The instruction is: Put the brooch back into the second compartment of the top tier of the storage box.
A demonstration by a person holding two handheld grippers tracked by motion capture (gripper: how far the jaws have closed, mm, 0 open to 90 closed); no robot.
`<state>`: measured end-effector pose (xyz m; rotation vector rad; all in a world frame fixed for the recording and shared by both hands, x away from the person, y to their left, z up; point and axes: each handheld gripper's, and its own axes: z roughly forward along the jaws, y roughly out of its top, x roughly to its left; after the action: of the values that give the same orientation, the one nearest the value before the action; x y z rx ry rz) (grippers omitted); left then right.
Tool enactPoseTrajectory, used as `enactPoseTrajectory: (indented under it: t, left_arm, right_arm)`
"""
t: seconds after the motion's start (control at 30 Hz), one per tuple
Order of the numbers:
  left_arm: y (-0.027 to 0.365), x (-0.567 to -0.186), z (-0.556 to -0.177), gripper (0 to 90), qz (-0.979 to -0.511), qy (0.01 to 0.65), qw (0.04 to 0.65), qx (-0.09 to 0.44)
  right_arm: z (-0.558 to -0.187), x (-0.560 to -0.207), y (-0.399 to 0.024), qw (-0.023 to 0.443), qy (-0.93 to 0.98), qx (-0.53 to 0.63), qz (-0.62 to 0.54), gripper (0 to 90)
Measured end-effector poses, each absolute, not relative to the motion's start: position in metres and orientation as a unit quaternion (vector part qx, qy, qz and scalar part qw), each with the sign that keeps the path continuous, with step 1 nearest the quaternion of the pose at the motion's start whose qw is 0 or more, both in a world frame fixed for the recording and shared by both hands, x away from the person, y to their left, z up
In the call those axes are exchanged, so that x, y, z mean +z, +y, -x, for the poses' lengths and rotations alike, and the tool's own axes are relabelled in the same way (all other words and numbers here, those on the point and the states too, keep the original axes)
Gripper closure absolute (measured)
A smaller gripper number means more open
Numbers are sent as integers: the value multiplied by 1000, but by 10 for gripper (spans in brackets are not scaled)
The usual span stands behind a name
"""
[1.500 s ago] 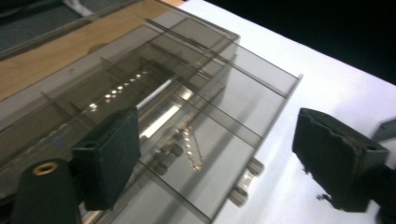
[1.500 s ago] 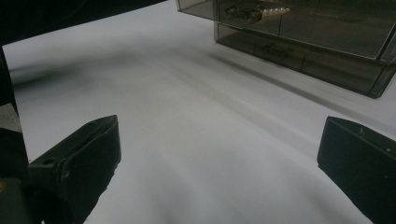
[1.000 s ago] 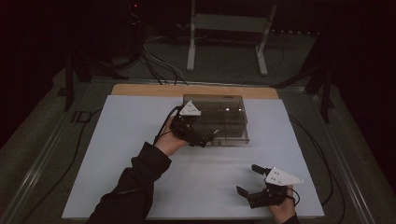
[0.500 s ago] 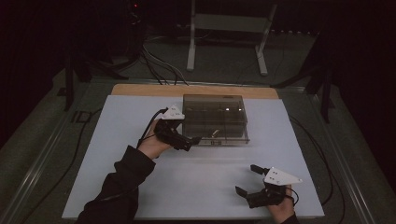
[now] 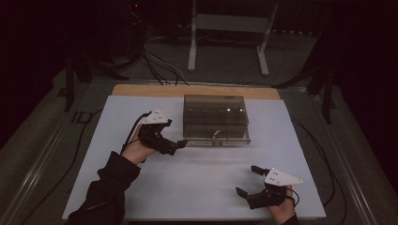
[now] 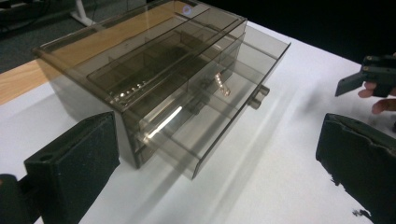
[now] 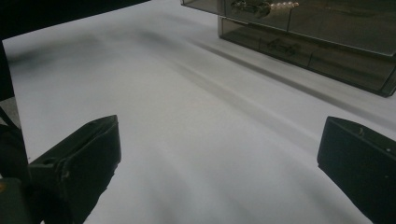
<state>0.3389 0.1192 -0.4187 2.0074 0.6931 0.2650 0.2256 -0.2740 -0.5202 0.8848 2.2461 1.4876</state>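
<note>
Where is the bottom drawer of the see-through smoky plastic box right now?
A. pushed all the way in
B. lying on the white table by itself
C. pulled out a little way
C: in the left gripper view the bottom drawer of the smoky transparent plastic box sticks out past the box's front, with its round knob pointing forward, yet it sits in the box.
</note>
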Motion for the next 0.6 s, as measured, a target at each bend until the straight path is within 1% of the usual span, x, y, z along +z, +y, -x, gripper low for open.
enactPoseTrajectory:
  t: [0.27, 0.6]
  left_arm:
    - [141, -426, -327, 5, -813, 298, 486, 116]
    - [169, -447, -315, 5, -804, 321, 487, 114]
  right_arm:
    - [-226, -520, -273, 152, 783, 518, -308, 0]
    - [-227, -521, -272, 149, 784, 518, -308, 0]
